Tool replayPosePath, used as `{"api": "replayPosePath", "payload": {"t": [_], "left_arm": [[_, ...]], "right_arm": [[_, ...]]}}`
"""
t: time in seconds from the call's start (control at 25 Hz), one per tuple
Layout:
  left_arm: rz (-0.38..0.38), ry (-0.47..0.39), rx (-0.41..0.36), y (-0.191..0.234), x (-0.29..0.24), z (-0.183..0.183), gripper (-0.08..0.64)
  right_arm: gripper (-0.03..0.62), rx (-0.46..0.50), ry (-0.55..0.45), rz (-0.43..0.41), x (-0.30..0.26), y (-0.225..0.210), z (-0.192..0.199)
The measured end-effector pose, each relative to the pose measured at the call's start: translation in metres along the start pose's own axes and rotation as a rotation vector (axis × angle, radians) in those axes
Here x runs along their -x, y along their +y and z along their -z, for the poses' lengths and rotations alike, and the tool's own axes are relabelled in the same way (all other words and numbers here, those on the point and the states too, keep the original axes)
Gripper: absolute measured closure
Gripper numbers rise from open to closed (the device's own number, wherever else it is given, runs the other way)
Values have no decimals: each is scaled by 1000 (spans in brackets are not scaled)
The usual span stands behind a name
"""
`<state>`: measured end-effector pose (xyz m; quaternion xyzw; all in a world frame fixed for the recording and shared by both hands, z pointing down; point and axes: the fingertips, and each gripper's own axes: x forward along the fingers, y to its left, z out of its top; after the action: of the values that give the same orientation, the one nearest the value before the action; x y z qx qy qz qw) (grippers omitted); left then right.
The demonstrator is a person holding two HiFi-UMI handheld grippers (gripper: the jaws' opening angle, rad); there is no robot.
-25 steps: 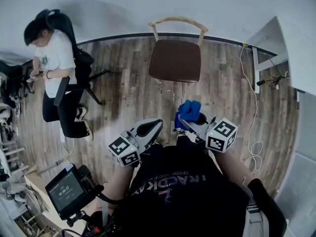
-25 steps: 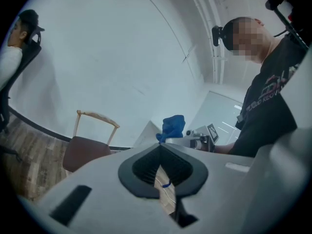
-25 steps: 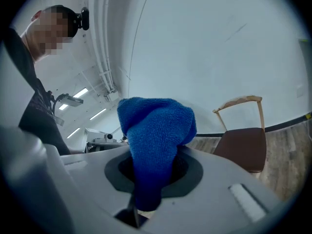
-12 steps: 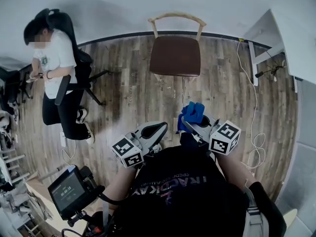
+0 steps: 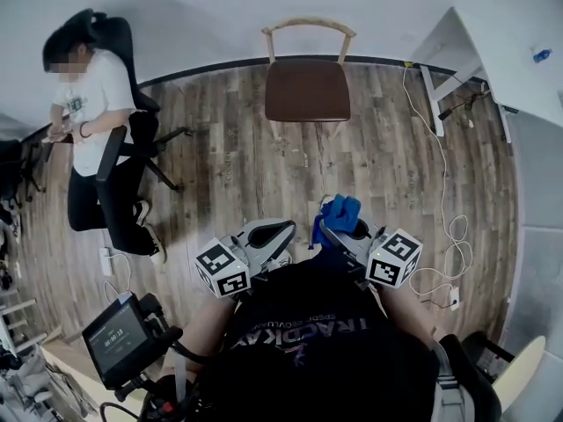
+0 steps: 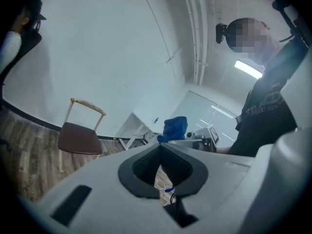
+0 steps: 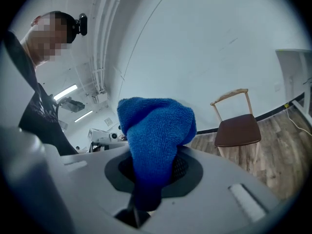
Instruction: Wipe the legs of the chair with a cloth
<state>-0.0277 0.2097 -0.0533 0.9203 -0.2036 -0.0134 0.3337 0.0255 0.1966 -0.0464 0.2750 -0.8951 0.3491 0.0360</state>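
The chair has a brown seat and a pale wooden frame, and stands by the far wall, well ahead of both grippers. It also shows small in the left gripper view as the chair and in the right gripper view as the chair. My right gripper is shut on a blue cloth, which bulges out above its jaws. The left gripper is held beside it at chest height, shut with nothing in it. The tips of the left gripper meet. The chair's legs are mostly hidden under the seat.
A person sits in a black office chair at the far left. A white table stands at the right, with cables trailing over the wooden floor. A small screen device hangs at the lower left.
The chair has slid a little up and away in the head view and more of the white table shows. Both grippers keep their pose, the cloth still clamped.
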Motion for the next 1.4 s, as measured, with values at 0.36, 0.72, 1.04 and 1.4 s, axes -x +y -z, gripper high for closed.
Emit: {"api": "replayPosePath", "payload": {"t": [0.36,0.72,1.04,1.4], "left_arm": [[18,0,13,-45,57,40,561],[29,-13,24,-48,55,37,561],[45,-7,32,-51,57,41,561],[65,-8,36,-57,57,43,561]], "right_arm": [[525,41,2,28,25,65,54],[525,2,-28,32,32,65,47],[525,2,-23,43,34,75,59],[526,9,-14,58,37,84,67]]}}
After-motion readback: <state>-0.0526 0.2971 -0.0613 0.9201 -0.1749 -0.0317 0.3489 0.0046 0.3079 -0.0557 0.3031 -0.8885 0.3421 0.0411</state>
